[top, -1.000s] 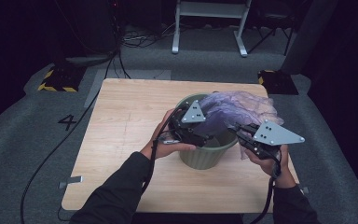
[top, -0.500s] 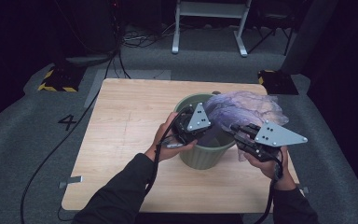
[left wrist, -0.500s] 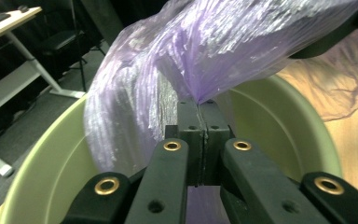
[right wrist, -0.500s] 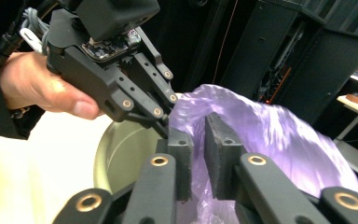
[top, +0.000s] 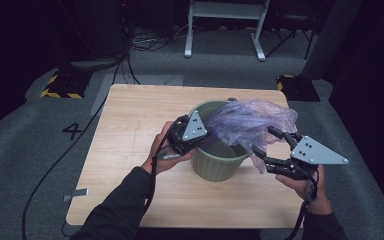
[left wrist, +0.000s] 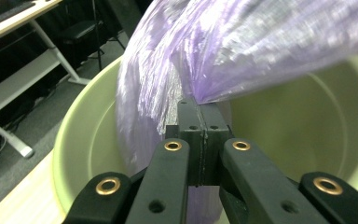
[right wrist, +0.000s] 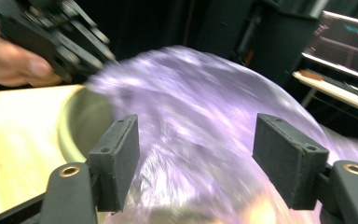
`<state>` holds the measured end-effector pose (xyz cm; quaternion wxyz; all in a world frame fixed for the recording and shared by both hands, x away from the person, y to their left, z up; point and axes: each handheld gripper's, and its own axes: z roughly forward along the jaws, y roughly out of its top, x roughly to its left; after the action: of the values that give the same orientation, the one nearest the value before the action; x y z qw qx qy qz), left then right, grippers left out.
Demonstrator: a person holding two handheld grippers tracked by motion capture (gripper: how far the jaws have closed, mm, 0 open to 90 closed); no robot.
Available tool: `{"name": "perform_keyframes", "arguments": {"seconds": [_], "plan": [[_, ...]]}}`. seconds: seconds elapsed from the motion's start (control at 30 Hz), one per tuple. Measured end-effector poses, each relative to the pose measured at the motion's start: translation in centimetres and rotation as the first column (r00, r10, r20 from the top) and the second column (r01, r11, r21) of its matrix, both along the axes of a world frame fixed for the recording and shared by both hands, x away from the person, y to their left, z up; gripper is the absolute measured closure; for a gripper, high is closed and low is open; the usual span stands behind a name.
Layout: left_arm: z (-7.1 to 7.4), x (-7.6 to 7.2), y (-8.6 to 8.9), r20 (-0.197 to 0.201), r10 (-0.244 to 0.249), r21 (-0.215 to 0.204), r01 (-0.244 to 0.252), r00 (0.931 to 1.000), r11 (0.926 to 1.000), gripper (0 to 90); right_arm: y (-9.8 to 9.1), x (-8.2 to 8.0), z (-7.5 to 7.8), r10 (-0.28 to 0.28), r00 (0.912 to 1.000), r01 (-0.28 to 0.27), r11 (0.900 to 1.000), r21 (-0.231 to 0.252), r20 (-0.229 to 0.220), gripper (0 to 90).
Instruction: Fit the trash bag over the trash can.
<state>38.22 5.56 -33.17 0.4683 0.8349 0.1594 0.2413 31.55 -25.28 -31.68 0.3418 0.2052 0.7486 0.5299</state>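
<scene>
Here a thin, crinkly purple plastic bag point(top: 247, 125) is draping over the far-right rim of a round pale-green plastic bin point(top: 215, 162), which is standing upright near the middle of the pale wood-grain tabletop point(top: 130, 130). The bag is translucent and wrinkled, billowing above the bin's mouth and spilling past its right side; part of it is hanging down inside. The bin's inner walls are smooth and matte, and what else is lying inside I cannot tell.

The left gripper point(top: 200, 131) is sitting at the bin's left rim, its black jaws pressing together on a pinched fold of the bag, as the left gripper view point(left wrist: 200, 116) is showing. The right gripper point(top: 265, 145) is hovering just right of the bin; its jaws have just been opening and are standing apart, with the bag film point(right wrist: 200, 140) lying between the flat black pads point(right wrist: 119, 158) but not squeezed. A grey three-cornered plate is topping each gripper.
</scene>
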Motion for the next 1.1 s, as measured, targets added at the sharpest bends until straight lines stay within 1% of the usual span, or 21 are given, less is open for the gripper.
{"name": "perform_keyframes", "arguments": {"seconds": [0.13, 0.2, 0.27, 0.33, 0.47, 0.53, 0.57, 0.63, 0.7, 0.73, 0.77, 0.8, 0.83, 0.87, 0.9, 0.93, 0.97, 1.03, 1.07, 1.1], "plan": [[-0.4, 0.5, 1.0, -0.023, 0.016, 0.002, -0.016, 0.9996, 0.9999, 89.7, -1.2, 0.0, -1.2, -0.044, 0.9988, 0.044, 0.999, 0.012, -0.024, 29.7], [-0.7, 0.8, 1.3, -0.038, 0.022, -0.005, -0.022, 0.999, 0.9997, 89.7, -1.9, 0.0, -1.8, -0.051, 0.9977, 0.053, 0.9981, 0.031, -0.044, 29.3], [-0.8, 1.0, 1.5, -0.045, 0.03, -0.006, -0.03, 0.9986, 0.9995, 89.6, -2.4, -0.1, -2.4, -0.053, 0.9968, 0.056, 0.9975, 0.043, -0.061, 28.9], [-1.0, 1.1, 1.7, -0.043, 0.032, -0.008, -0.032, 0.9986, 0.9995, 89.4, -2.6, -0.4, -2.7, -0.042, 0.9972, 0.045, 0.9982, 0.04, -0.061, 27.2], [-1.2, 1.2, 1.8, -0.042, 0.045, -0.015, -0.045, 0.9981, 0.9989, 86.9, -2.0, -1.3, -3.2, 0.014, 0.9981, -0.012, 0.9993, 0.034, -0.06, 25.5], [-1.3, 1.2, 2.0, -0.05, 0.039, -0.024, -0.04, 0.998, 0.9989, 86.4, -1.6, -1.5, -3.4, 0.041, 0.9966, -0.038, 0.9986, 0.036, -0.071, 24.9], [-1.4, 1.2, 2.1, -0.051, 0.037, -0.027, -0.039, 0.998, 0.9989, 85.3, -1.4, -1.4, -3.5, 0.044, 0.9959, -0.041, 0.9985, 0.037, -0.079, 24.8], [-1.4, 1.1, 2.2, -0.041, 0.041, -0.029, -0.042, 0.9983, 0.9987, 82.2, -1.2, -1.1, -3.6, 0.042, 0.9955, -0.039, 0.9984, 0.041, -0.085, 24.4], [-1.2, 1.0, 2.3, -0.035, 0.045, -0.037, -0.047, 0.9984, 0.9982, 76.7, -1.3, -0.7, -3.4, 0.044, 0.994, -0.036, 0.9963, 0.078, -0.101, 26.2], [-1.2, 1.0, 2.4, -0.031, 0.047, -0.044, -0.049, 0.9984, 0.9978, 73.7, -1.3, -0.5, -3.3, 0.056, 0.9928, -0.046, 0.9944, 0.094, -0.106, 28.0], [-1.1, 1.0, 2.5, -0.03, 0.051, -0.058, -0.052, 0.9983, 0.9969, 68.0, -1.3, -0.3, -3.2, 0.061, 0.9925, -0.05, 0.9934, 0.103, -0.106, 30.5], [-1.0, 1.0, 2.6, -0.033, 0.048, -0.073, -0.05, 0.9983, 0.9961, 60.6, -1.2, -0.2, -3.1, 0.06, 0.9927, -0.048, 0.9932, 0.106, -0.105, 36.4], [-1.0, 0.9, 2.7, -0.034, 0.053, -0.084, -0.056, 0.998, 0.9949, 54.5, -1.2, 0.0, -3.1, 0.065, 0.9921, -0.054, 0.9928, 0.107, -0.108, 44.9], [-0.9, 0.8, 2.7, -0.026, 0.061, -0.089, -0.063, 0.9978, 0.994, 49.1, -1.1, 0.1, -3.1, 0.074, 0.9916, -0.063, 0.9924, 0.106, -0.106, 50.3], [-0.8, 0.6, 2.8, -0.02, 0.062, -0.099, -0.064, 0.9979, 0.993, 42.7, -0.9, 0.2, -3.0, 0.071, 0.9924, -0.06, 0.9928, 0.104, -0.101, 57.4], [-0.7, 0.5, 2.8, -0.02, 0.046, -0.123, -0.048, 0.9988, 0.9912, 35.6, -0.8, 0.3, -3.0, 0.064, 0.9938, -0.055, 0.9939, 0.096, -0.091, 67.2], [-0.5, 0.3, 2.9, -0.02, 0.027, -0.138, -0.029, 0.9994, 0.99, 31.6, -0.8, 0.4, -2.9, 0.067, 0.9939, -0.06, 0.9943, 0.089, -0.087, 70.4], [-0.2, -0.2, 2.7, -0.006, -0.009, -0.159, 0.008, 0.9999, 0.9873, 26.4, -0.7, 0.5, -2.8, 0.073, 0.9937, -0.065, 0.9941, 0.087, -0.085, 79.4], [0.0, -0.3, 2.6, -0.008, -0.027, -0.165, 0.025, 0.9996, 0.9859, 24.1, -0.7, 0.6, -2.8, 0.076, 0.9936, -0.069, 0.9936, 0.089, -0.083, 83.3], [0.1, -0.5, 2.4, -0.004, -0.037, -0.167, 0.036, 0.9993, 0.9854, 24.1, -0.7, 0.6, -2.8, 0.08, 0.9933, -0.073, 0.9932, 0.091, -0.083, 85.8]]}}
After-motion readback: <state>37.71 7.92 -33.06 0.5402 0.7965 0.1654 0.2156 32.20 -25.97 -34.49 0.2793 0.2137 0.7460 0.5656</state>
